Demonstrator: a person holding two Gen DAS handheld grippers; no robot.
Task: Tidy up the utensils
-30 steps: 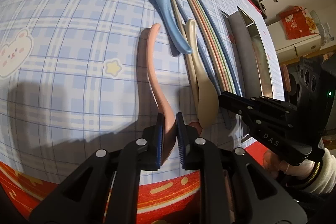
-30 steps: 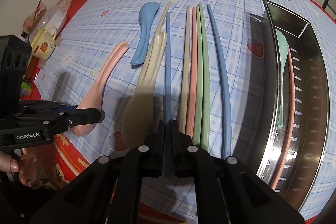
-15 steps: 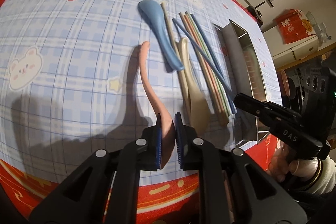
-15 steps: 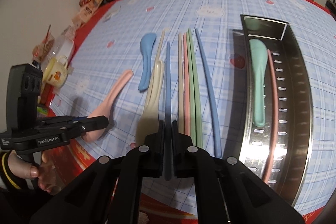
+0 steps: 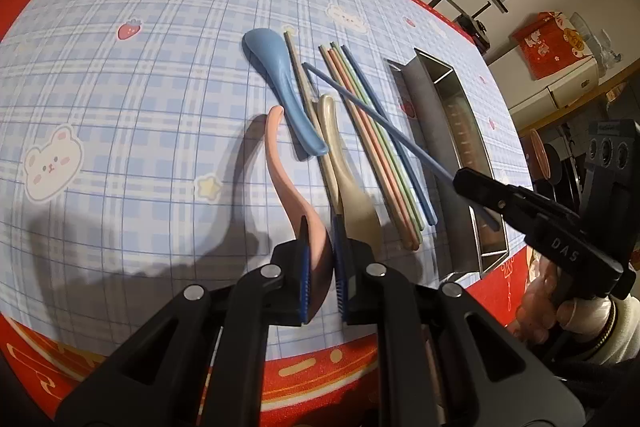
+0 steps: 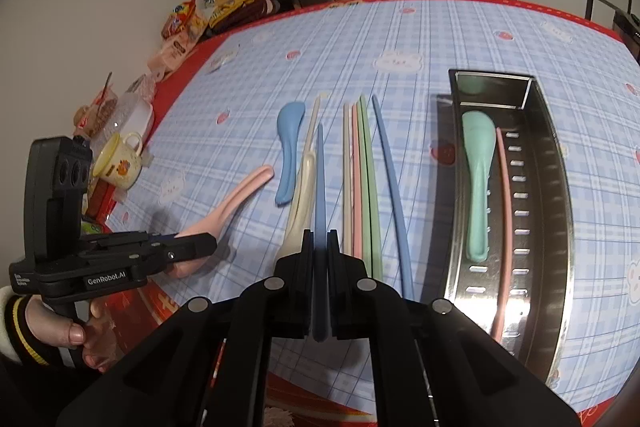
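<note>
Warm indoor light, sharp focus; soft shadows on the tablecloth [image 5: 140,87]; fisheye bending and dark corners.

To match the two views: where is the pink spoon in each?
Left wrist: pink spoon at lower centre, bowl between the left tongs.
Right wrist: lower left, ahead of those tongs.
Shared landmark: the blue spoon lies beside its handle.

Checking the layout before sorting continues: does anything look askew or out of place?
Only the blue chopstick in the right gripper: it slants across the neat chopstick row. The left gripper grips the pink spoon. Nothing spilled or broken.
</note>
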